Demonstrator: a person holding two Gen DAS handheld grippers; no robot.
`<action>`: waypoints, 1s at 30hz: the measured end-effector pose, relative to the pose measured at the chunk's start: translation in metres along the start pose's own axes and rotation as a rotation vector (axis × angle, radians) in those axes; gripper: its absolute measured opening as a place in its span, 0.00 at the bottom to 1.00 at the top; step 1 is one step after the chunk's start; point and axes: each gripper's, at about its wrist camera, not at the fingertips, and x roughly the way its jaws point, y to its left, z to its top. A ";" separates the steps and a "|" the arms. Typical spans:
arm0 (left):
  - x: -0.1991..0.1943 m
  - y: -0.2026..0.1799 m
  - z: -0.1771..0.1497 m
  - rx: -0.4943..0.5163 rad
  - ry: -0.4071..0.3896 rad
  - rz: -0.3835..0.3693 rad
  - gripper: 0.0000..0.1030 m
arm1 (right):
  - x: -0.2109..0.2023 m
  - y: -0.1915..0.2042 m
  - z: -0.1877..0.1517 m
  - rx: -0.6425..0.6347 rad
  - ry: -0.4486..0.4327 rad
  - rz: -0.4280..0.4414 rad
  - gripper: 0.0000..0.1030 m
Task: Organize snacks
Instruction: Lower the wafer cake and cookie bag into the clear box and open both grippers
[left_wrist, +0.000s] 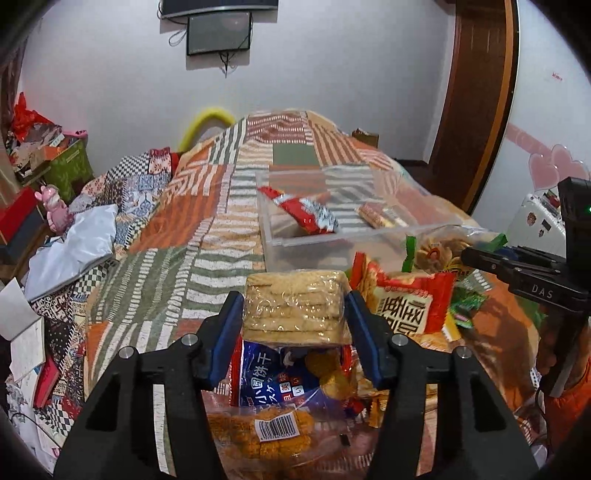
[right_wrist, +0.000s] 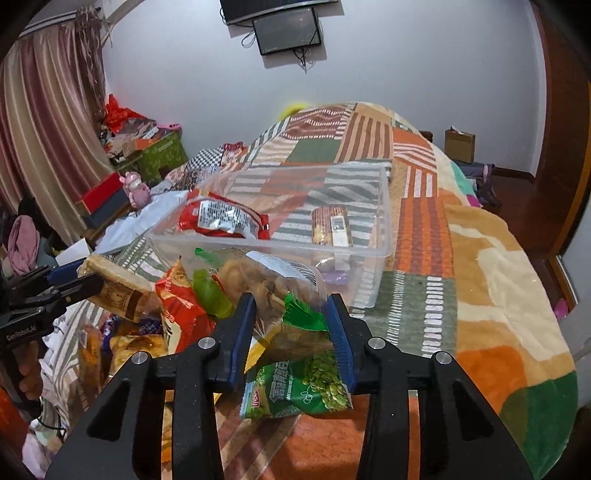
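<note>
Bottom centre of left wrist view: left tool (left_wrist: 293, 325) clamped on a clear-wrapped cracker stack (left_wrist: 293, 308), lifted over the snack pile (left_wrist: 291, 402); bottom centre of right wrist view: right tool (right_wrist: 290, 334) pinching a clear cookie bag (right_wrist: 273, 280) w/ green trim; clear bin (right_wrist: 380, 236) mid-frame on the bed's patchwork blanket (right_wrist: 480, 295), holding a red packet (right_wrist: 221, 221) & a biscuit sleeve (right_wrist: 330, 225).

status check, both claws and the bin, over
Left claw shut on cracker stack. Right claw shut on clear snack bag. Bin ahead, nothing blocking.
</note>
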 end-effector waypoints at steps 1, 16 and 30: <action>-0.003 0.000 0.001 -0.003 -0.009 0.000 0.54 | -0.003 0.000 0.001 0.002 -0.008 0.001 0.35; -0.017 -0.011 0.037 -0.001 -0.093 -0.012 0.48 | -0.027 0.003 0.028 -0.003 -0.126 0.005 0.35; 0.029 -0.015 0.085 -0.050 -0.109 -0.041 0.46 | -0.001 0.000 0.046 0.004 -0.127 0.008 0.35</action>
